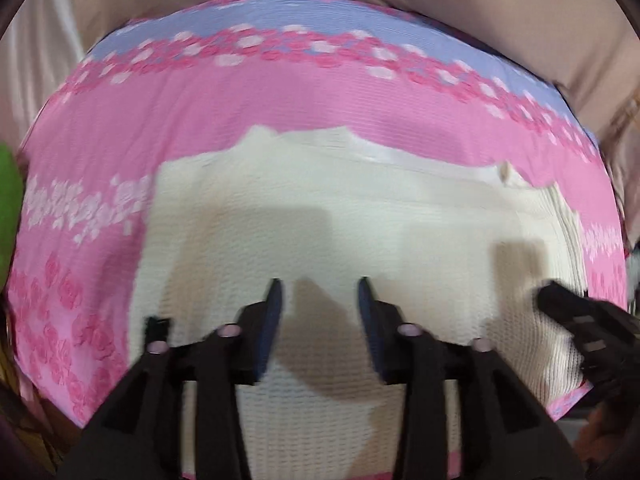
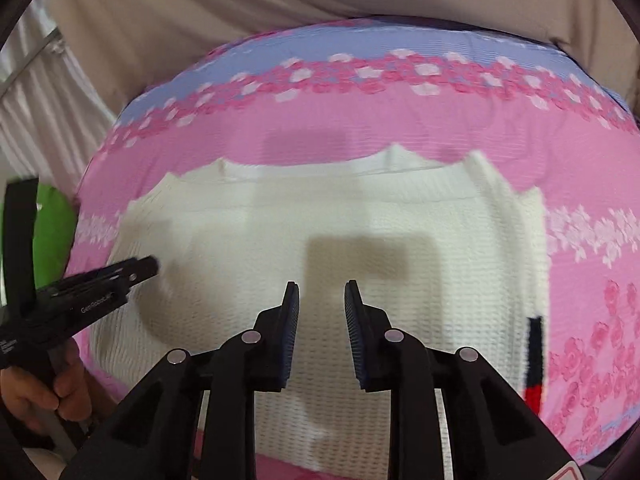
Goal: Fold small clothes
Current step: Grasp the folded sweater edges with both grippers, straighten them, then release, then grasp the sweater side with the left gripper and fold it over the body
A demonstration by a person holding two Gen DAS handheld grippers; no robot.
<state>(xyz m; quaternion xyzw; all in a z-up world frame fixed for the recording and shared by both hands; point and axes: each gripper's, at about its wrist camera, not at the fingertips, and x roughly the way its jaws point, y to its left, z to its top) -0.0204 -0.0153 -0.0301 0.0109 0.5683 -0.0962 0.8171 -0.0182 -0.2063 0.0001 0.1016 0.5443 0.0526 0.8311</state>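
- The left tool [image 1: 318, 292] hangs over the near middle of the white knit garment [image 1: 340, 232], its blue pads spread with nothing between them; probably it stands free so it can reach for the next edge.
- The right tool [image 2: 322, 294] hovers above the same garment [image 2: 320, 220], jaws narrowly apart and empty, pointing steeply down at the knit, likely lined up for a pinch.
- A hand [image 2: 36, 392] grips the left tool's handle at the garment's left side.
- The garment lies flat, roughly squared, on a pink floral cloth [image 1: 260, 120], so its edges stay easy to pick up.
- A red-and-dark trim [image 2: 534, 356] shows at the garment's right edge.
- Beyond the garment's far edge runs the cloth's lilac band [image 2: 400, 46], then beige fabric [image 2: 240, 4].
- Left of the garment, past the cloth, sits something green [image 2: 54, 232]; what it is I cannot tell.
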